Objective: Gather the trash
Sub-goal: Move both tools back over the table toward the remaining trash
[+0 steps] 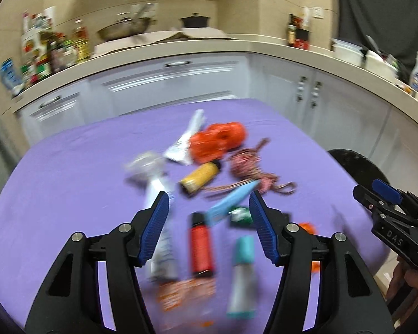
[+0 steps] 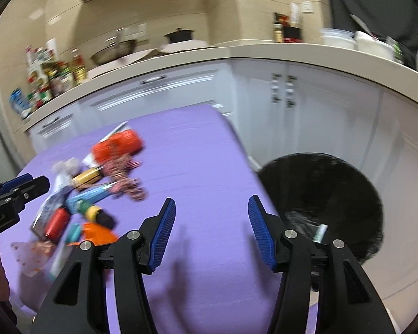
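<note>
The left wrist view looks forward and down between its own fingers at the litter pile on the purple table, close above it, with the kitchen counter behind. The right wrist view sits further right, near the table's right edge, facing the same counter, and takes in the black bin beside the table. Both views share the pile, the table and the counter; each catches the other gripper at its edge: the right gripper, the left gripper
</note>
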The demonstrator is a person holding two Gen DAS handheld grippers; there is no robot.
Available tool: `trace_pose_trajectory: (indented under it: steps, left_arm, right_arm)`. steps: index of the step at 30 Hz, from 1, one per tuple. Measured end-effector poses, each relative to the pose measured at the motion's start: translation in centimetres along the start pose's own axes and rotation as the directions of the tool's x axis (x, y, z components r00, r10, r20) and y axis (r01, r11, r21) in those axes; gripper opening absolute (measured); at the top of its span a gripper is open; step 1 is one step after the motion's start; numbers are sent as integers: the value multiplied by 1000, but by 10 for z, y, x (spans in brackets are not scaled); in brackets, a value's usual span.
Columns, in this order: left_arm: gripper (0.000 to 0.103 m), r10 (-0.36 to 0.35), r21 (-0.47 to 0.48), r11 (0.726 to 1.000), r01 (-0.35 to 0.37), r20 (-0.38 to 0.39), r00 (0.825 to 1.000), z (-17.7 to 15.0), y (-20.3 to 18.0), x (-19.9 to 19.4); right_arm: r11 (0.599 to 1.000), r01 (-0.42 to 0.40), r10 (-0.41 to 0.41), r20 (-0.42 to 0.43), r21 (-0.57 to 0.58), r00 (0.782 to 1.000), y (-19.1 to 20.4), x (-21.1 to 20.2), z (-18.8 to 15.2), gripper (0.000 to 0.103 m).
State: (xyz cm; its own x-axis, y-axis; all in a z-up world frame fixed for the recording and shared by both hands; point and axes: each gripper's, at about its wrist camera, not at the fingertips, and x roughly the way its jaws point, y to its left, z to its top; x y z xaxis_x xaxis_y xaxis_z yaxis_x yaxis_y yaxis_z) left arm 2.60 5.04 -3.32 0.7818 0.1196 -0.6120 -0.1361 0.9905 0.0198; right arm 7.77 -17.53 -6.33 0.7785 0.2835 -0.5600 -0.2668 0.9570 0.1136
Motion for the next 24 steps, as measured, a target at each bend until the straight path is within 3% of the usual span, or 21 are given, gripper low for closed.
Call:
trace_pose_trajectory:
  steps: [12, 24]
  left_arm:
    - [59, 105, -86, 991, -107, -28, 994, -38, 67, -20]
    - [59, 96, -140, 985, -103, -55, 994, -56, 89, -19]
  right_arm:
    - [988, -108, 105, -36, -107, 994, 69, 6, -16, 61]
    - [982, -126, 120, -54, -139, 991, 91, 5, -22, 64]
